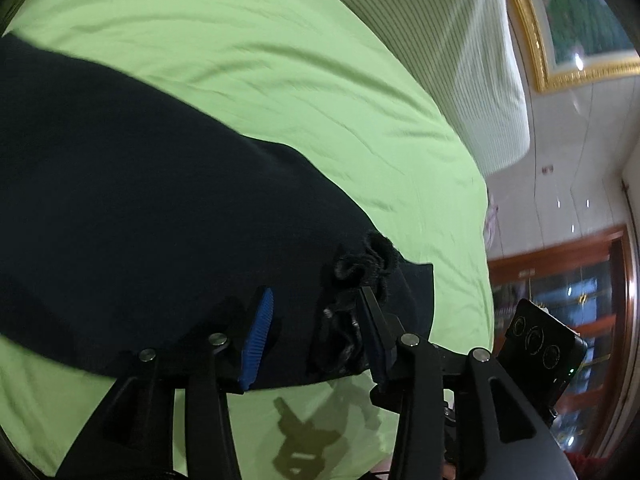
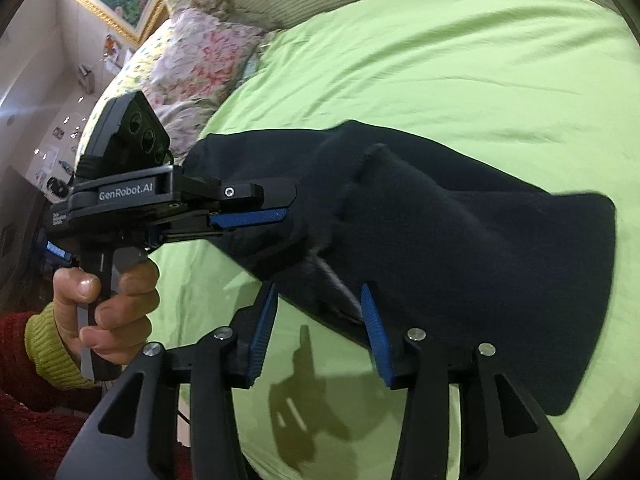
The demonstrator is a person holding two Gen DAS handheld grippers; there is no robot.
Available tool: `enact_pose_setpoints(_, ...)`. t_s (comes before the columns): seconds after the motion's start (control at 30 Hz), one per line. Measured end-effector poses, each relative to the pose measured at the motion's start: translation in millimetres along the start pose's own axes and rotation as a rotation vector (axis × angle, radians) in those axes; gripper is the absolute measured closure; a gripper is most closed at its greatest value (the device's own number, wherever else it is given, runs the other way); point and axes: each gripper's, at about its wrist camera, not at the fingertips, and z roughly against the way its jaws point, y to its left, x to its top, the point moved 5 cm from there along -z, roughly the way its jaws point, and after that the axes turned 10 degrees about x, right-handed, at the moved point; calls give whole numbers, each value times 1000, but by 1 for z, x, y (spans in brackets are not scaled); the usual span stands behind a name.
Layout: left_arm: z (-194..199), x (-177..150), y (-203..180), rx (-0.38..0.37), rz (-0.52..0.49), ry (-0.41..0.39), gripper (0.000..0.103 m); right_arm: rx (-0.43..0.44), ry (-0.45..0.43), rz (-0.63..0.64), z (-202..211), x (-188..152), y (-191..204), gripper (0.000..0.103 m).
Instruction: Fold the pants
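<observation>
Dark pants (image 2: 460, 232) lie on the bed (image 2: 440, 60); left tongs (image 1: 316, 304) and right tongs (image 2: 320, 300) gape over their near edge.

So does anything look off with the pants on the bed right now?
Mostly at one end: the pants lie dark on the green sheet, but a drawstring is bunched in a knot near the left tongs. In the right wrist view a ridge of cloth stands up instead of lying flat.

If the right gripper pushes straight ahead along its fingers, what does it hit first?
Most likely the dark pants: the right gripper stands open over their near edge, though depth is unclear.
</observation>
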Motion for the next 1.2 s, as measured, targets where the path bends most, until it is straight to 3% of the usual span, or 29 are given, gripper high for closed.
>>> enact_pose_setpoints(0.3, 40, -11, 48, 16, 153, -85, 51, 41, 40, 89, -27, 35, 30, 57)
enact_pose_setpoints(0.43, 58, -16, 73, 26, 242, -130, 39, 57, 63, 134, -43, 53, 42, 57)
enact_pose_setpoints(0.77, 87, -23, 123, 74, 402, -210, 35, 91, 126, 196, -83, 91, 58, 57)
enact_pose_setpoints(1.2, 87, -8, 184, 89, 575, -238, 33, 115, 227, 300, -142, 151, 76, 57)
